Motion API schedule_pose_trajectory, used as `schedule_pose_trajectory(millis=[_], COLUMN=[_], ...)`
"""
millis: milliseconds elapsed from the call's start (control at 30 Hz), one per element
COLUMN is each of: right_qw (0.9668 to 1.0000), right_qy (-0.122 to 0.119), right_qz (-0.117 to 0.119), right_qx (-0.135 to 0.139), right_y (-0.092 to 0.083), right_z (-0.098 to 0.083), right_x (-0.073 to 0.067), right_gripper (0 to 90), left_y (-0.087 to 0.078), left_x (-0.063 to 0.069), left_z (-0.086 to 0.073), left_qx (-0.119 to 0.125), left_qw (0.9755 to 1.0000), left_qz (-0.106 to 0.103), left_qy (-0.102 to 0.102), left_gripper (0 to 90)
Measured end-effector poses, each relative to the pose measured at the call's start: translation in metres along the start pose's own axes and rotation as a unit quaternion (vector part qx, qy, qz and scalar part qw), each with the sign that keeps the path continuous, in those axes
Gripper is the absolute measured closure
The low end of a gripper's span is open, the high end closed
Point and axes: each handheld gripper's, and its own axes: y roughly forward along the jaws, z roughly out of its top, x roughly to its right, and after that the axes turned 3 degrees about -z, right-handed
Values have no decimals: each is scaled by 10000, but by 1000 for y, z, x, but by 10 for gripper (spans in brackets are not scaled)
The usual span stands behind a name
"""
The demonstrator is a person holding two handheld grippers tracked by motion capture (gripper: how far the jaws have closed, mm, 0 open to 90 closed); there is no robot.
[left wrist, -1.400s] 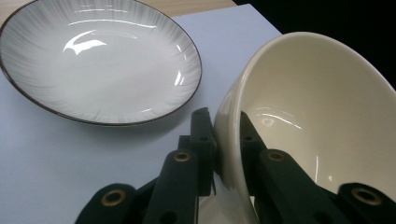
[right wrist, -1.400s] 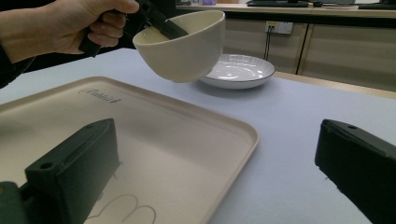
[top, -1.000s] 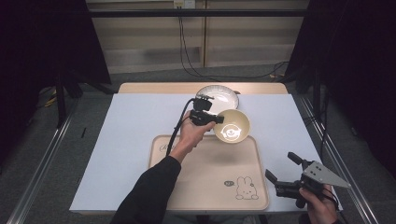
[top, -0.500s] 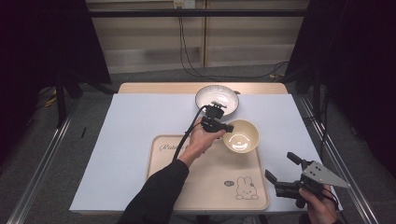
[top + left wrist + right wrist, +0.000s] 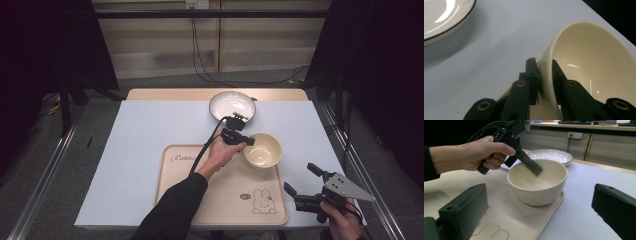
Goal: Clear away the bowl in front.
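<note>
Left tool (image 5: 248, 142) clamped; right tool (image 5: 303, 181) jaws apart

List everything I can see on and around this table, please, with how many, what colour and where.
Round cream ceramic bowl: one, cream, on the tray's far right corner, its rim pinched by the left gripper.
Shallow white plate with a dark rim line: one, white, on the sheet behind the bowl.
Beige rectangular tray with a rabbit drawing: one, beige, on the near middle of the sheet.
Pale blue table sheet: one, covering the wooden table.
Wooden table: one, light wood, its far edge bare.
Left gripper: one, black, shut on the bowl's rim, one jaw inside and one outside.
Right gripper: one, black with a grey plate, open, near the tray's near right corner.
</note>
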Motion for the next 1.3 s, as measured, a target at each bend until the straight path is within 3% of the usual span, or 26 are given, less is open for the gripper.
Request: schedule_pose_trajectory(millis=[500,733,967,1033,1133,1300], right_qw=[10000,10000,10000,10000,10000,10000], right_qy=[11,10,2,12,8,6], right_qz=[-17,-17,-17,-36,-23,-29], right_qx=[-8,9,-4,-3,-8,-6], right_y=[0,0,0,0,0,0], right_z=[0,0,0,0,0,0], right_x=[0,0,0,0,0,0], right_gripper=[4,4,4,4,4,4], left_y=[6,5,6,5,5,0], left_x=[-2,-1,-2,-3,-2,-4], left_z=[5,7,6,6,5,5], left_qx=[-153,-274,-187,-220,-128,-77], left_qw=[9999,9994,9997,9995,9999,9997], left_qz=[79,135,61,40,27,-43], left_qy=[10,181,143,232,111,212], left_gripper=[820,822,819,819,814,763])
